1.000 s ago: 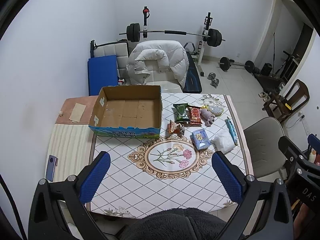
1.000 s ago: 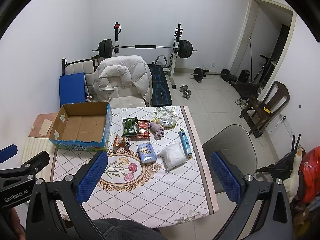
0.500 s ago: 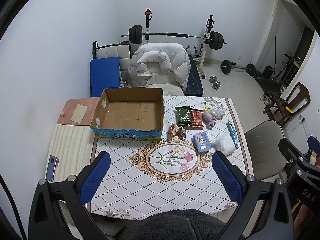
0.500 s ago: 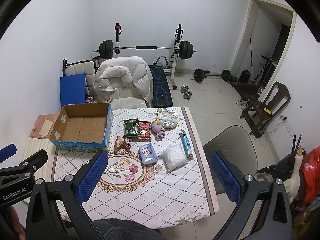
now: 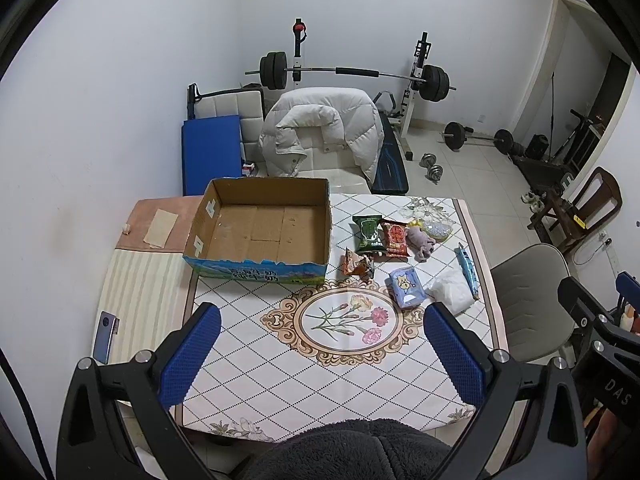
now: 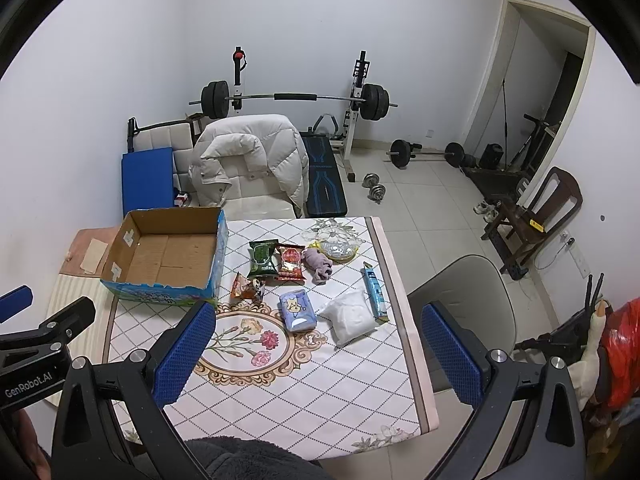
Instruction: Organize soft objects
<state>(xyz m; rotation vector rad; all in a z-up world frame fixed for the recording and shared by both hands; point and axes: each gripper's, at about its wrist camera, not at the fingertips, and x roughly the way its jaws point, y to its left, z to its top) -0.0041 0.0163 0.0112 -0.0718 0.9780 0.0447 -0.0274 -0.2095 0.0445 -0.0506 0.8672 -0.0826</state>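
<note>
Both grippers are held high above the table, jaws wide apart and empty. The soft items are clustered ahead and lower: beside the right gripper (image 6: 314,354), but to the right of the left gripper (image 5: 320,352). The empty cardboard box (image 5: 260,228) lies nearer the left.

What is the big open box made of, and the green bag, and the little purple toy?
The box looks like cardboard: plain brown inside, torn top edge, glossy blue print outside. The green bag seems to be shiny plastic film, since it crinkles and catches the light. The purple toy looks like soft, matte plush fabric, though it is too small to be sure.
</note>
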